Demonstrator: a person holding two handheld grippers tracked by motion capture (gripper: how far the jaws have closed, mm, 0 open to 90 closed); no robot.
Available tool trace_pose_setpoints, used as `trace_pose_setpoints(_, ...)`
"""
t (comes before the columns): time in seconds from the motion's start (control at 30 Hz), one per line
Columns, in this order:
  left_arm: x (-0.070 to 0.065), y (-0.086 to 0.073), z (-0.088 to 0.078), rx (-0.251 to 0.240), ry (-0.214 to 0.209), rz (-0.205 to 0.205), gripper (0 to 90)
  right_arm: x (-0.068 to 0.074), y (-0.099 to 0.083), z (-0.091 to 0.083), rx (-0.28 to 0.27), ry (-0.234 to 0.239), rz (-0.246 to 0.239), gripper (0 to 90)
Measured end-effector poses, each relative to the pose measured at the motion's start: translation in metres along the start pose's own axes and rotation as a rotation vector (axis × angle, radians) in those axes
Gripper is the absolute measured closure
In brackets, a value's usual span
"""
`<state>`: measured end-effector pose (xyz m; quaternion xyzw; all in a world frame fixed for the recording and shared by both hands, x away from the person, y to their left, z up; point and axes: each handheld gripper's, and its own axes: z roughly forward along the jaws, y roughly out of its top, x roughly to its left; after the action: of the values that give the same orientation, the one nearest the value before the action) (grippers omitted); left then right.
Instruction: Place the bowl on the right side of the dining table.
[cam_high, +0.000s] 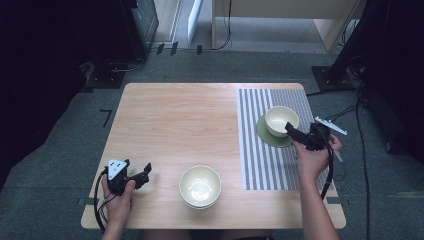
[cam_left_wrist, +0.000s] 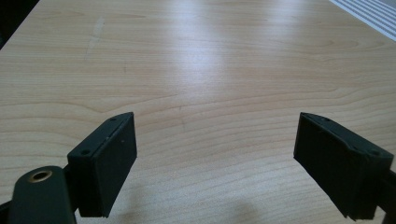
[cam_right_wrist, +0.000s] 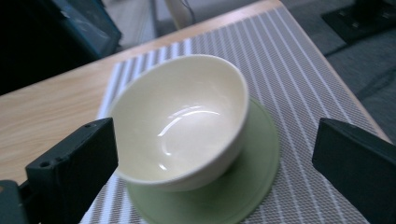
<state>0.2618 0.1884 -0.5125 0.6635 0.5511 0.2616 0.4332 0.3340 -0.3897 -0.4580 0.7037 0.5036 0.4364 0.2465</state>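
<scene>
A cream bowl (cam_high: 281, 120) (cam_right_wrist: 187, 116) stands on a round green coaster (cam_high: 265, 136) (cam_right_wrist: 252, 182), which lies on the striped placemat (cam_high: 260, 160) (cam_right_wrist: 299, 70) at the table's right. My right gripper (cam_high: 290, 128) (cam_right_wrist: 212, 140) is held just in front of and to the right of the bowl. Its jaws stand wide, one on each side of the bowl, and do not touch it. At the front left, my left gripper (cam_high: 145, 174) (cam_left_wrist: 215, 158) is open over bare wood, with nothing between its jaws.
A stack of cream bowls (cam_high: 200, 186) sits near the front edge at the middle. The wooden table (cam_high: 175, 115) is bare between the stack and the placemat. A white strip (cam_high: 330, 125) lies off the table's right edge, with cables (cam_high: 361, 135) on the floor.
</scene>
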Motion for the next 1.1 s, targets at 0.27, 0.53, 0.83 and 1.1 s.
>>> trace_pose_setpoints(0.27, 0.000, 0.000, 0.000, -0.001, 0.001, 0.000, 12.8, -0.002, -0.011, -0.013, -0.030, 0.029, -0.051, 0.0)
trace_pose_setpoints(0.53, 0.000, 0.000, 0.000, -0.001, 0.001, 0.001, 12.8, -0.004, -0.023, -0.024, -0.034, 0.023, -0.081, 0.0)
trace_pose_setpoints(0.83, -0.001, 0.000, 0.000, 0.000, 0.002, 0.003, 12.8, -0.005, -0.038, -0.034, -0.020, 0.031, -0.108, 0.0)
trace_pose_setpoints(1.1, -0.001, 0.000, 0.000, 0.000, 0.003, 0.003, 12.8, -0.002, -0.047, -0.040, -0.011, 0.039, -0.131, 0.0)
